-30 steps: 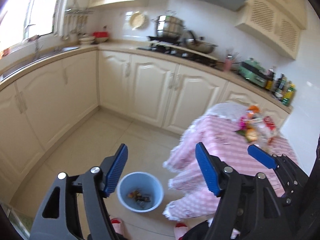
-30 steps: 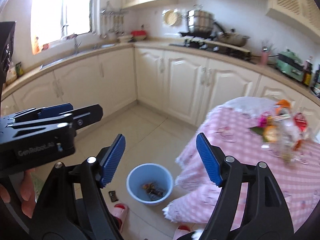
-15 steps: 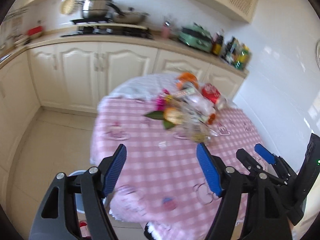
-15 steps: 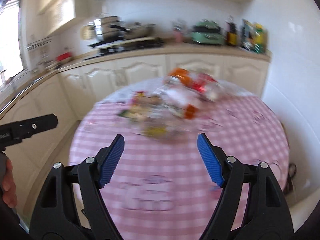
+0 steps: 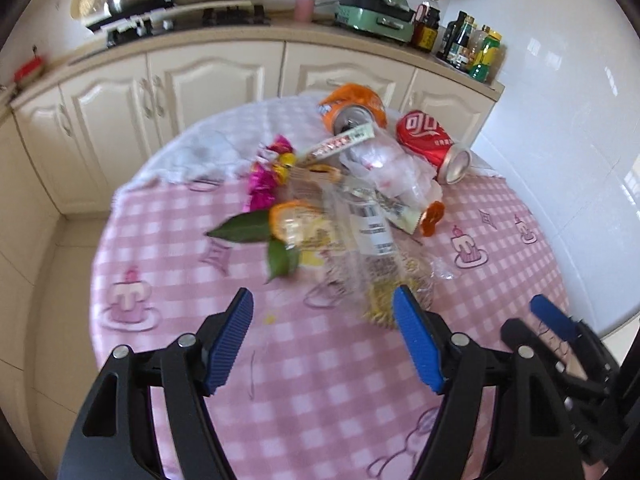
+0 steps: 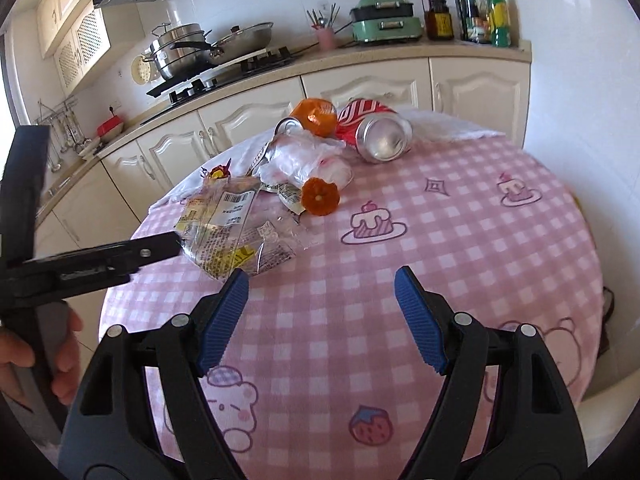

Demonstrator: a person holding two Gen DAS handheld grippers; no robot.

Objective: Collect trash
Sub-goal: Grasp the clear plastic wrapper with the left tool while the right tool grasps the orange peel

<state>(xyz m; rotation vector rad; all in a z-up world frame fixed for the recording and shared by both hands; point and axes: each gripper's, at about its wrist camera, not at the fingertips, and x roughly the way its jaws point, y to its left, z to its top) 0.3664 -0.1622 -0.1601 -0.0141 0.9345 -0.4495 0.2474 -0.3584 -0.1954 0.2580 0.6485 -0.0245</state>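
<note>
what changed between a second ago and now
Both views swung from the blue bin on the floor to the pink checked table with its trash pile: clear wrappers, red can, orange can. Left tongs and right tongs stayed open and empty; nothing was grabbed or dropped, and the trash looks undisturbed.

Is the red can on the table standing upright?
No, the red can lies on its side on the pink checked tablecloth, its silver end facing the right wrist camera, next to the orange can.
</note>
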